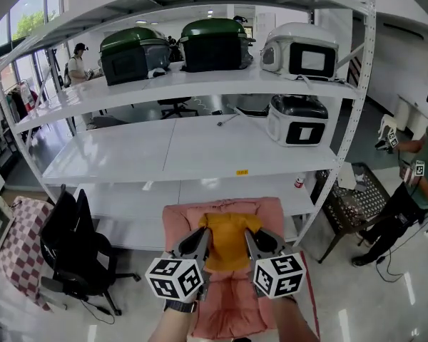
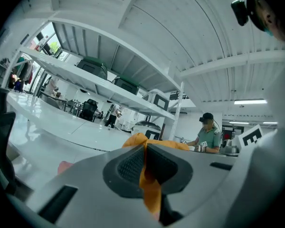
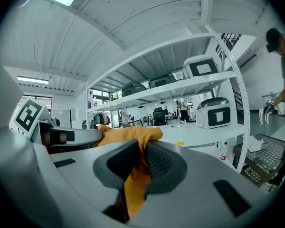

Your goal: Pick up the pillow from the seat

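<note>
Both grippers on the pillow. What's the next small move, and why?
Probably raise both together, straight up. The left gripper and right gripper are each shut on a fold of the orange pillow, one per side, above the pink seat; whether it's fully clear I can't tell. An even lift should avoid dragging it.

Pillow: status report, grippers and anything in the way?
Left gripper shut on yellow pillow edge. Right gripper shut on opposite edge. Pillow over pink seat. Nothing in the way.
</note>
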